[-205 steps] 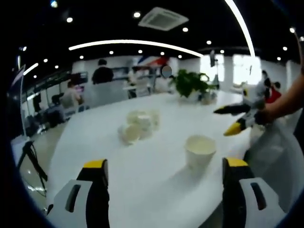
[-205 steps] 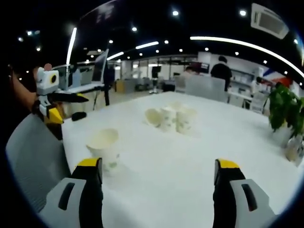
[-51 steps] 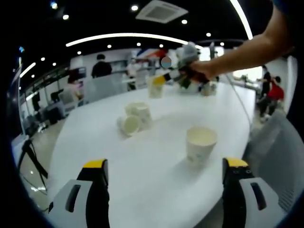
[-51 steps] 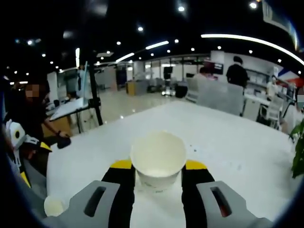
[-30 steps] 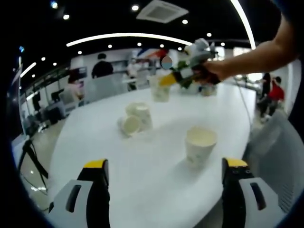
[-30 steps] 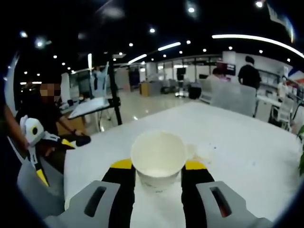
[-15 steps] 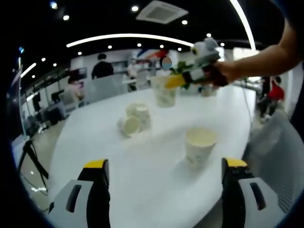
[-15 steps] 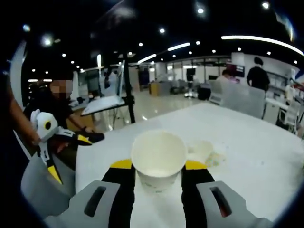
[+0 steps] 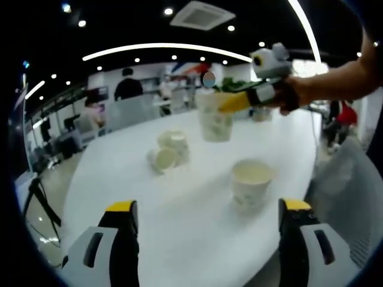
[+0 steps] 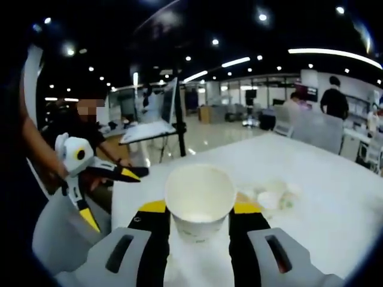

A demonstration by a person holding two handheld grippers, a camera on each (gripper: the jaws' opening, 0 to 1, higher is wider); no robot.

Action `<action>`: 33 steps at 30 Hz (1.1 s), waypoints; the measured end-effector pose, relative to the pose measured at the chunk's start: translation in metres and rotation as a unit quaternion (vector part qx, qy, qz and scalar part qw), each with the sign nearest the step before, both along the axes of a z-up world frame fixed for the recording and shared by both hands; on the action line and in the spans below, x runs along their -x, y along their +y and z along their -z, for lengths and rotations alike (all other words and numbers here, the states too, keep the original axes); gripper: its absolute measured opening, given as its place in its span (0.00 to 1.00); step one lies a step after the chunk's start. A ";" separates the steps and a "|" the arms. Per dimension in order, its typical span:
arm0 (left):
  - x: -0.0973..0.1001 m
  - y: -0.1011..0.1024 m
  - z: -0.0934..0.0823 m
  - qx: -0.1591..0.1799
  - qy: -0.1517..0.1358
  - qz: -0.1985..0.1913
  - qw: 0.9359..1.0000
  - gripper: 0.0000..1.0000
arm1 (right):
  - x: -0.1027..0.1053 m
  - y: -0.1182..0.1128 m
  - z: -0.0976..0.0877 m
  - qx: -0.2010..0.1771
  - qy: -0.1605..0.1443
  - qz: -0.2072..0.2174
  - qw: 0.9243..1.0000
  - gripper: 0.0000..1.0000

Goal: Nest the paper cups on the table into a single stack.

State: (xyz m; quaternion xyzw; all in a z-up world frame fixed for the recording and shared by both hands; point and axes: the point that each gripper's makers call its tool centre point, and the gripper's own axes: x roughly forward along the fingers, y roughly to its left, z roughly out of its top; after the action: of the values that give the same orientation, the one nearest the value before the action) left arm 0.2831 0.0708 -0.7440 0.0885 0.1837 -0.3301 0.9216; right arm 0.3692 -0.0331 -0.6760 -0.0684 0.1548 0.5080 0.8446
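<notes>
One white paper cup (image 9: 251, 182) stands upright on the white table (image 9: 179, 203), ahead of my open left gripper (image 9: 207, 206), which holds nothing. Farther back is a small cluster of cups (image 9: 170, 149), one of them lying on its side. My right gripper (image 9: 220, 107) hangs in the air above the table, shut on another paper cup (image 9: 215, 118). In the right gripper view that held cup (image 10: 199, 200) sits upright between the shut jaws of the right gripper (image 10: 199, 207), its mouth facing the camera. The cluster of cups (image 10: 272, 196) lies behind it, and the left gripper (image 10: 116, 200) is at the left, open.
A grey chair (image 9: 347, 179) stands by the table's right edge, also seen as a grey chair (image 10: 60, 233) under the left gripper. A screen on a stand (image 10: 152, 125) and seated people are beyond the table. The person's arm (image 9: 341, 78) reaches in from the right.
The right gripper, carrying its cup, has moved away from the cluster, nearer and to the right, towards the space above the lone upright cup. The left gripper has stayed put and open.
</notes>
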 end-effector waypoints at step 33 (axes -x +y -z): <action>0.000 -0.002 0.003 -0.006 0.001 0.007 1.000 0.94 | 0.073 0.002 0.008 -0.003 0.004 -0.038 0.999 0.36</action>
State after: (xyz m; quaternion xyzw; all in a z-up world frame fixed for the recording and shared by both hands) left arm 0.2827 0.0692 -0.7470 0.0946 0.1860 -0.3360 0.9185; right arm 0.2963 -0.0316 -0.6844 -0.0702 0.1540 0.5401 0.8244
